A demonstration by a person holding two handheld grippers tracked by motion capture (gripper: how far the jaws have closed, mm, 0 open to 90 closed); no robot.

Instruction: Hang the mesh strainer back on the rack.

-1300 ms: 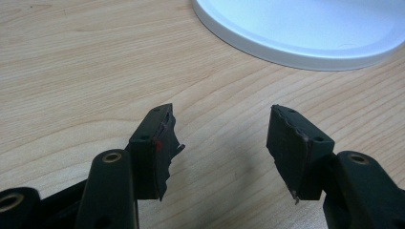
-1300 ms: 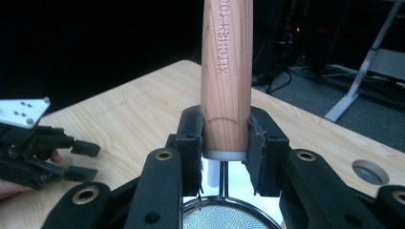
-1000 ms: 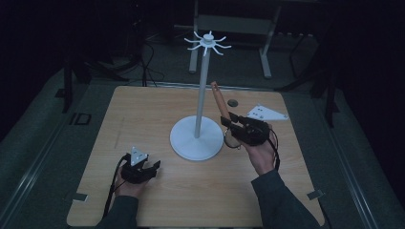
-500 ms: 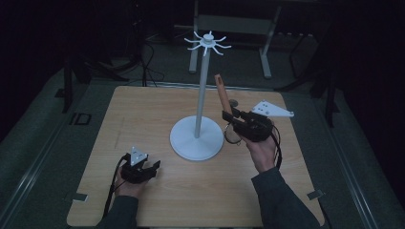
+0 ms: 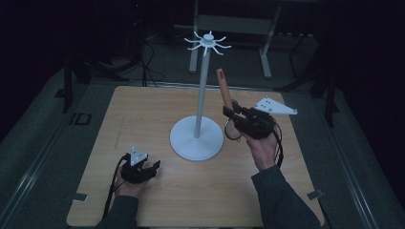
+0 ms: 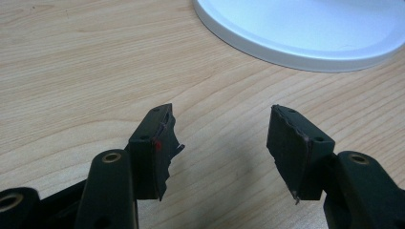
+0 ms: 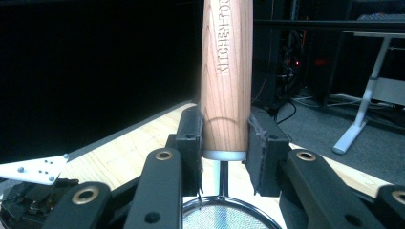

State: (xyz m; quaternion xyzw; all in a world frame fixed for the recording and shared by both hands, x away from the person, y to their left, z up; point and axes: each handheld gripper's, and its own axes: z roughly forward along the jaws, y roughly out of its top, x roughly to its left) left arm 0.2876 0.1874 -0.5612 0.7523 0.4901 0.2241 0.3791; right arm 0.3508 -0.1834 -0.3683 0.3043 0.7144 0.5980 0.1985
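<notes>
High view shows the right gripper (image 5: 232, 114), clamped on the strainer's wooden handle (image 5: 223, 88), now raised nearer the hook stand (image 5: 204, 90); left gripper (image 5: 143, 169) rests wide open.

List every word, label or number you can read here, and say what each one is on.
"KITCHEN TOO": engraved lengthwise on the wooden handle held in the right tool; the rest runs out of frame.
A dark mark on the floor by the table's left edge is too blurred to read.
</notes>
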